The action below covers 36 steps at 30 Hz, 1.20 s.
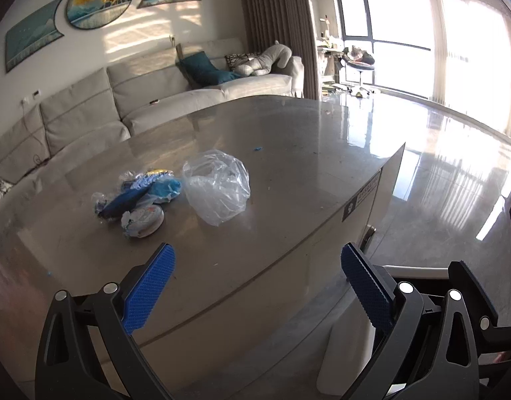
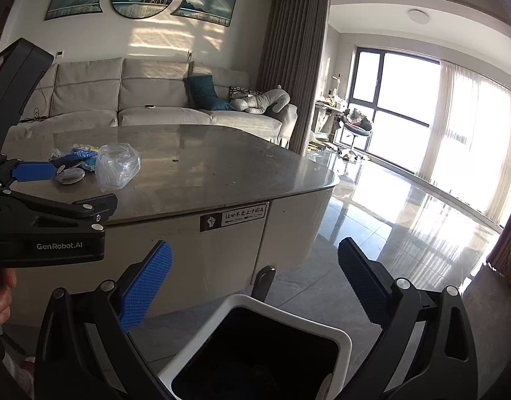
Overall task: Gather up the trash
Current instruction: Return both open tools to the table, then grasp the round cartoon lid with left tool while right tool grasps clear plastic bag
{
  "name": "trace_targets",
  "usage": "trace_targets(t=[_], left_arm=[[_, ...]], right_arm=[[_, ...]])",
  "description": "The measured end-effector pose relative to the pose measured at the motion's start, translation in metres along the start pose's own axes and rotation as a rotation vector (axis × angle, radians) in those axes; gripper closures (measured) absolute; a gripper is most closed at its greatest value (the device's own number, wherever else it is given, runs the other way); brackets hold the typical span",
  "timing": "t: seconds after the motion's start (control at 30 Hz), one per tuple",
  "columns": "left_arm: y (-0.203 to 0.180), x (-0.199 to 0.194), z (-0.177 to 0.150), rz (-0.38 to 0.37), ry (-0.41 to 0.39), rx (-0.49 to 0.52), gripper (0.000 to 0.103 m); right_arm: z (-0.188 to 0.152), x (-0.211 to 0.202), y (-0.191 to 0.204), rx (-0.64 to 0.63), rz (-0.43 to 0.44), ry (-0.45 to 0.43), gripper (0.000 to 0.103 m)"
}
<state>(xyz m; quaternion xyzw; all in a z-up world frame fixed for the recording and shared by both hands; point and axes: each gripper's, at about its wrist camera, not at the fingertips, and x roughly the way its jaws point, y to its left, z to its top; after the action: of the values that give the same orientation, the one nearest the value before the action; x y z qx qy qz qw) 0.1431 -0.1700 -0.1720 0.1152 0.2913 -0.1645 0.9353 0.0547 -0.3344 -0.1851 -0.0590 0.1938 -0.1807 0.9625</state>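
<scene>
A crumpled clear plastic bag lies on the grey table. Left of it lies a pile of blue and white wrappers with a round white lid or cup in front. My left gripper is open and empty, above the table's near edge, short of the trash. My right gripper is open and empty, hovering over a white trash bin with a dark inside on the floor. The bag and wrappers also show in the right wrist view, behind the left gripper.
A light grey sofa with cushions and a plush toy stands behind the table. The glossy tiled floor stretches right toward large windows with a chair and clutter. A small blue scrap lies farther back on the table.
</scene>
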Motion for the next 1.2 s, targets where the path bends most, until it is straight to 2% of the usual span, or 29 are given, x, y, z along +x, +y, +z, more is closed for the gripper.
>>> trace_targets(t=[0.27, 0.63, 0.97, 1.2], left_arm=[[0.06, -0.001, 0.001, 0.093, 0.01, -0.124, 0.005], [0.117, -0.006, 0.001, 0.149, 0.009, -0.226, 0.005], [0.145, 0.005, 0.025, 0.203, -0.031, -0.206, 0.005], [0.151, 0.04, 0.032, 0.204, 0.016, -0.221, 0.005]], right_arm=[[0.021, 0.009, 0.036, -0.023, 0.102, -0.051, 0.004], [0.059, 0.017, 0.077, -0.085, 0.206, -0.154, 0.004], [0.09, 0.042, 0.107, -0.097, 0.263, -0.213, 0.004], [0.098, 0.073, 0.114, -0.105, 0.279, -0.19, 0.004]])
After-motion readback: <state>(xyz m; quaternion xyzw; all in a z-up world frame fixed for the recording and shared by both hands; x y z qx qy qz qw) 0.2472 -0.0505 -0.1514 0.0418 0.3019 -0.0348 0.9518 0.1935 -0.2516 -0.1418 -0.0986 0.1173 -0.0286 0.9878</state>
